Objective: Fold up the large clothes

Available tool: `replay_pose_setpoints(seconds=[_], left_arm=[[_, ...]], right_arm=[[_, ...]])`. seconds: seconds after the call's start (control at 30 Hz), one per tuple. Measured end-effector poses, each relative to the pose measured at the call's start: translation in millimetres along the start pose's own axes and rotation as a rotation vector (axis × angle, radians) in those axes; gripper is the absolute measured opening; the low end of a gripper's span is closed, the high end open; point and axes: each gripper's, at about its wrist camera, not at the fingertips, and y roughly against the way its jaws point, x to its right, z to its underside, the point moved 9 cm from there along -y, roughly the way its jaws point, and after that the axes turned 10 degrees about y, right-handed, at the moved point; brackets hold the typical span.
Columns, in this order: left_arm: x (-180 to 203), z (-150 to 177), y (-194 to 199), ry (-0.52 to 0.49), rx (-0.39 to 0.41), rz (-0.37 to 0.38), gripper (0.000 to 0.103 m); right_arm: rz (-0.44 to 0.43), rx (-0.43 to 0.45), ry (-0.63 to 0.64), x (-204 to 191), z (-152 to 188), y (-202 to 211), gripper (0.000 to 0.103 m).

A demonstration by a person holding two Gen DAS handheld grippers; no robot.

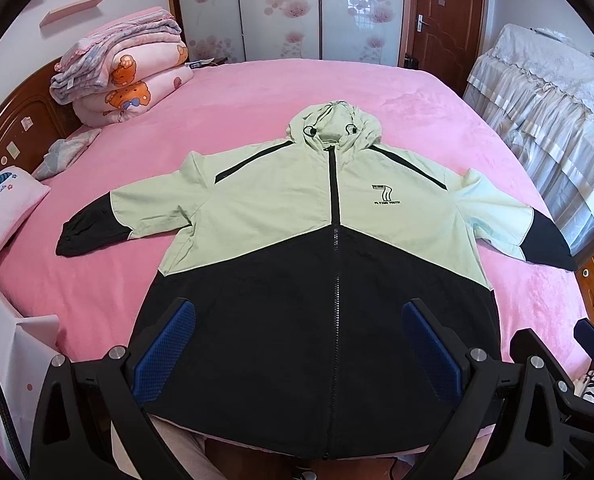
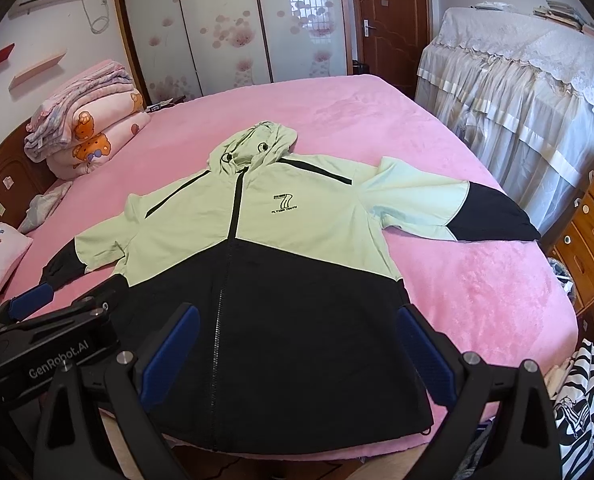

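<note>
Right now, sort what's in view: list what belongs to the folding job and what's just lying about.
For the job:
jacket, spread flat and zipped
bed under it
left gripper, open
right gripper, open

Lying about:
folded quilts
pillow
covered furniture
wooden drawers

A pink bed [image 1: 257, 92] fills mid-frame. A jacket [image 1: 297, 220] lies flat at centre, folded quilts [image 1: 125, 76] upper left, a pillow [image 1: 5, 208] at left edge.
</note>
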Motion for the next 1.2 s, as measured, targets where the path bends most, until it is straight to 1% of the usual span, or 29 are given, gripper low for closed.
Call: replay_pose_setpoints(seconds=[0.33, 0.47, 0.53, 0.67, 0.83, 0.9, 1.0, 1.07, 1.2], left_arm=[[8.6, 1.2, -2.5, -0.018, -0.009, -0.007, 0.102], [13.6, -1.4, -2.5, -0.033, -0.007, 0.010, 0.102], [16.8, -5.4, -0.5, -0.041, 0.005, 0.023, 0.102], [26.5, -13.0, 3.8, -0.050, 0.029, 0.051, 0.102], [43.6, -26.8, 9.4, -0.034, 0.036, 0.132, 0.102], [52.5, -32.3, 13.2, -0.050, 0.056, 0.154, 0.102], [70.2, -43.9, 21.1, -0.103, 0.109, 0.158, 0.102], [84.9, -54.3, 25.9, -0.136, 0.136, 0.168, 0.102], [111.8, -73.6, 32.1, -0.156, 0.155, 0.198, 0.102]], right_arm=[[-0.004, -0.001, -0.004, 3.2, 2.3, -0.7, 0.099], [0.011, 0.001, 0.010, 7.9, 1.7, -1.1, 0.099], [0.030, 0.016, 0.030, 10.6, -1.2, 1.3, 0.099], [0.058, 0.057, 0.076, 16.2, -13.7, 10.4, 0.099], [0.089, 0.099, 0.121, 30.9, -36.9, 24.0, 0.099], [0.093, 0.109, 0.127, 38.1, -45.1, 28.0, 0.099], [0.128, 0.124, 0.146, 54.3, -61.7, 34.4, 0.099], [0.133, 0.134, 0.154, 61.8, -70.3, 38.2, 0.099], [0.167, 0.156, 0.163, 85.6, -89.9, 43.3, 0.099]])
